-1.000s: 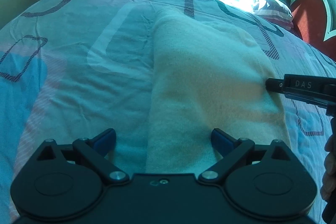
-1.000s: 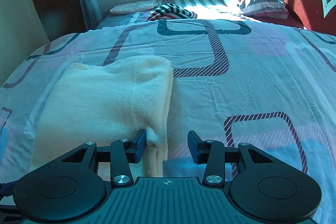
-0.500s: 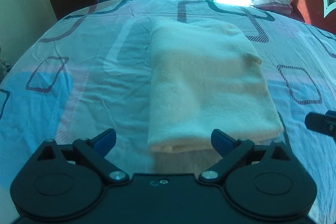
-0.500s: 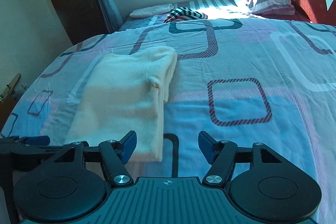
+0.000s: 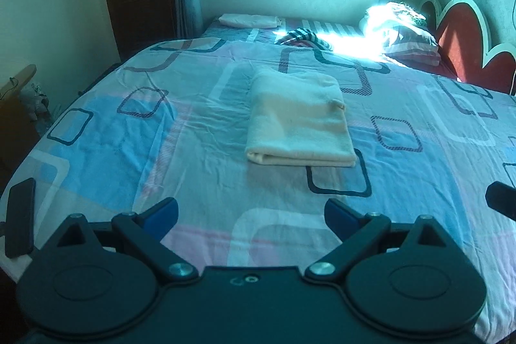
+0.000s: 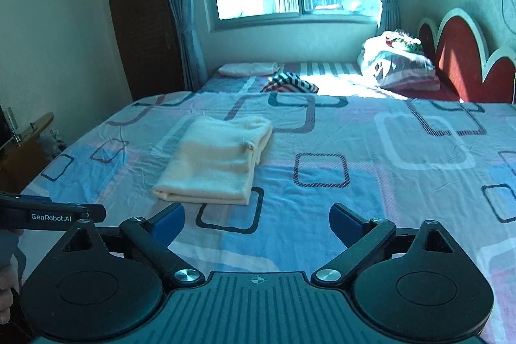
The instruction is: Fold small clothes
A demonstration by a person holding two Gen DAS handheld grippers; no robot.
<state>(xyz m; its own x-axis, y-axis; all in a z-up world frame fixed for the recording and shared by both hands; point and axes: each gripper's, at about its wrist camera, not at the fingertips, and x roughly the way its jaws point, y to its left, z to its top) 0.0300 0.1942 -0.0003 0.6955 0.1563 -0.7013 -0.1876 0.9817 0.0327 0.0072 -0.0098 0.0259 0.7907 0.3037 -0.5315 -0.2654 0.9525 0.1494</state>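
Note:
A cream garment (image 5: 298, 118) lies folded into a neat rectangle on the patterned bed sheet (image 5: 161, 150); it also shows in the right wrist view (image 6: 216, 160). My left gripper (image 5: 251, 213) is open and empty, held back above the sheet well short of the garment. My right gripper (image 6: 257, 220) is open and empty, also back from the garment, which lies ahead to its left. The left gripper's side shows at the left edge of the right wrist view (image 6: 51, 215).
A striped garment (image 6: 288, 84) and a pale folded cloth (image 6: 248, 68) lie at the far end of the bed. Pillows (image 6: 396, 63) sit by the red headboard (image 6: 461, 54). A dark phone (image 5: 21, 221) lies at the bed's near left edge. A wooden wardrobe (image 6: 142, 21) stands left.
Both grippers have pulled back and up from the folded garment. The right gripper let go of its edge and opened wider. The garment stays folded on the bed.

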